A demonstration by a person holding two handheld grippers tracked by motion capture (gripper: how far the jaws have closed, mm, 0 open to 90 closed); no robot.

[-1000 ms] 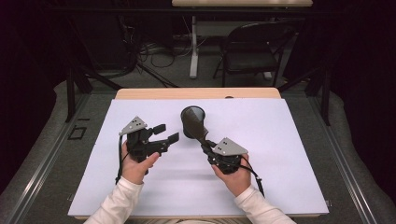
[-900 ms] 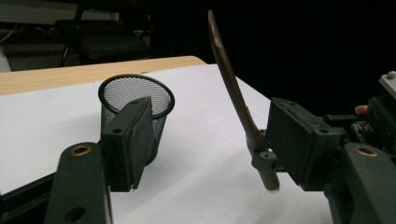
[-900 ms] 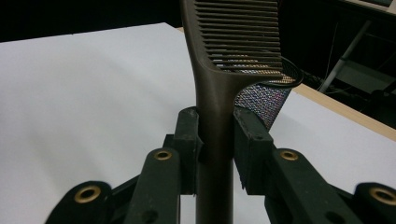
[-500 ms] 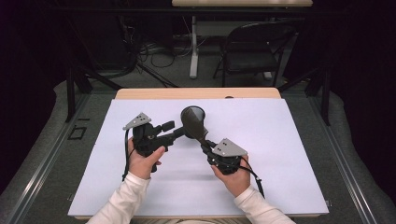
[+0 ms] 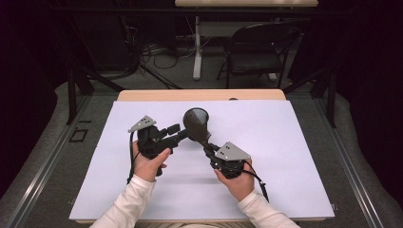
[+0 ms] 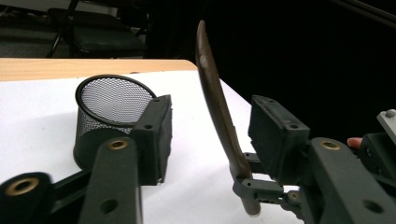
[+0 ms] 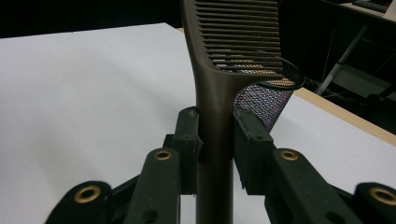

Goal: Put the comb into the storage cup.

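Jaws of the right gripper [image 7: 215, 140] pinch the brown comb [image 7: 219, 84] by its handle, upright over the tabletop [image 5: 285, 156]. The left gripper [image 6: 210, 140] has been closing around the comb without touching: likely a handover. Next, the left must grip before the right lets go, the mesh cup [image 6: 109, 116] standing near.

Comb [image 7: 219, 93] top (teeth too) cropped

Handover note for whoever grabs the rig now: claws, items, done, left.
Right claw: shut on the comb handle, comb held up off the table.
Left claw: jaws have just been closing around the comb, pads not yet touching it; open.
Mesh cup: upright on the table behind the comb, nothing visible in it.
Done: comb lifted.
Left: probably finish the left grip, release the right, then likely put the comb in the cup.
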